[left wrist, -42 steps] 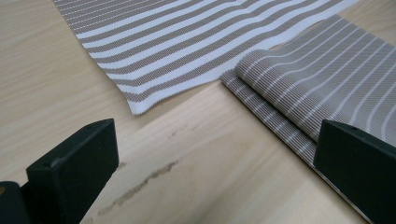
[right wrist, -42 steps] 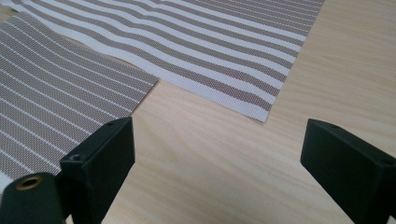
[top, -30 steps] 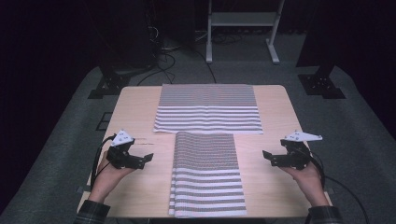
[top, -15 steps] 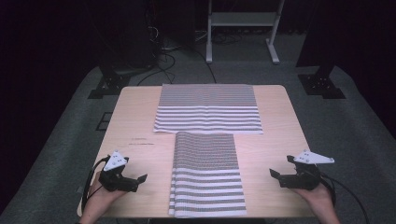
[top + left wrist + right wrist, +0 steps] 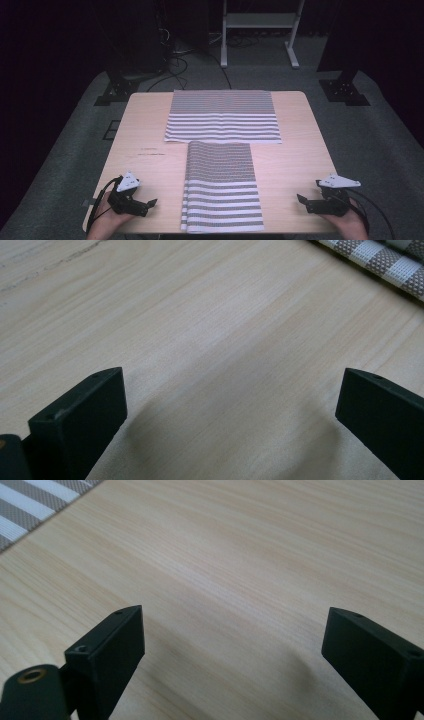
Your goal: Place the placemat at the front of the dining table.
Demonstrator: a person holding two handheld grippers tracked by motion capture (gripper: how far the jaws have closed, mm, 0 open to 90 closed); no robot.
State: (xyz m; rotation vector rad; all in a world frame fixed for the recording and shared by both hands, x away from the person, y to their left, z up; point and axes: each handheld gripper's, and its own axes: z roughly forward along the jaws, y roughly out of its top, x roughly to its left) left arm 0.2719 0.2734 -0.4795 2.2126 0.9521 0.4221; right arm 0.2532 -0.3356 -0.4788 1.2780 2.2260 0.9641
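Between the left gripper [image 5: 150,204] and right gripper [image 5: 303,199], both spread wide and empty, lies a folded brown-and-white striped cloth [image 5: 222,187], flat at lower centre frame.

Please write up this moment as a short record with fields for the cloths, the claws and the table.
near cloth: striped folded cloth, lengthwise at the table's near edge
far cloth: wider striped folded cloth, crosswise behind it
left claw: open, over bare wood left of the near cloth
right claw: open, over bare wood to its right
table: light wooden table
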